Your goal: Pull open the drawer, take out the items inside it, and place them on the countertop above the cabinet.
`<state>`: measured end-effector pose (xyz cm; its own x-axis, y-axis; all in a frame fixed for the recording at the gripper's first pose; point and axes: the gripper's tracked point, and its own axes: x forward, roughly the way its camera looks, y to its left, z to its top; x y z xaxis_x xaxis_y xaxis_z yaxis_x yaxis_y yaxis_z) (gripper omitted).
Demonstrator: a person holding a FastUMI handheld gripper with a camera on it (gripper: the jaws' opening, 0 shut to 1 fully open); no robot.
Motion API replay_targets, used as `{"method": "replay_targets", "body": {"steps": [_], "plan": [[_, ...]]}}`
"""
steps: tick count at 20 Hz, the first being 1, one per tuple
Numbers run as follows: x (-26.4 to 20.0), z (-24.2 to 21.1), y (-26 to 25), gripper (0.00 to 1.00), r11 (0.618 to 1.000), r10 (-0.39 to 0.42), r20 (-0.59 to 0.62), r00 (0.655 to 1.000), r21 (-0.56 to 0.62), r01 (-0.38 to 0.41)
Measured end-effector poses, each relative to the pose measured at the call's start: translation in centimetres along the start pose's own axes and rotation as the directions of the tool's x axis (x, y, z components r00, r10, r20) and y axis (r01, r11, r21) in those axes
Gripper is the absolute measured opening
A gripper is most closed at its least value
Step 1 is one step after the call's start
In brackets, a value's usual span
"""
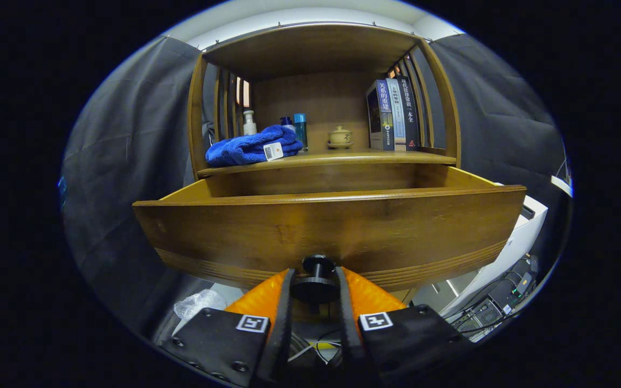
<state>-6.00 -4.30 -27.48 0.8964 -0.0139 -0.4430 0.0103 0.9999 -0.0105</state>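
The tool [315,280] is gripping the dark round knob [316,284] of the drawer [332,229], both fingers pressing its sides. The drawer is standing pulled out toward the tool (its inside is hidden behind the front panel). Beyond it, on the table [326,158] above, a blue towel [251,146] is lying beside bottles [300,129], a small lidded cup [340,136] and upright books [392,114].

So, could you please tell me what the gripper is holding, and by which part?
The gripper holds the drawer by its knob, both jaws pressing on the knob's sides.
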Motion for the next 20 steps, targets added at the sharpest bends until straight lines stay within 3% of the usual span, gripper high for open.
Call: {"method": "replay_targets", "body": {"steps": [4,11,17,20], "plan": [[0.2,-0.7,0.1,0.54,0.999,-0.013,-0.009,1.0,-0.042,0.012],[-0.3,0.0,0.1,0.94,1.0,-0.016,0.011,1.0,-0.023,0.016],[-3.5,8.5,-1.7,0.99,0.999,-0.027,0.206,0.978,-0.02,0.031],[-4.3,15.6,-2.9,0.99,0.998,-0.054,0.336,0.94,-0.007,0.059]]}}
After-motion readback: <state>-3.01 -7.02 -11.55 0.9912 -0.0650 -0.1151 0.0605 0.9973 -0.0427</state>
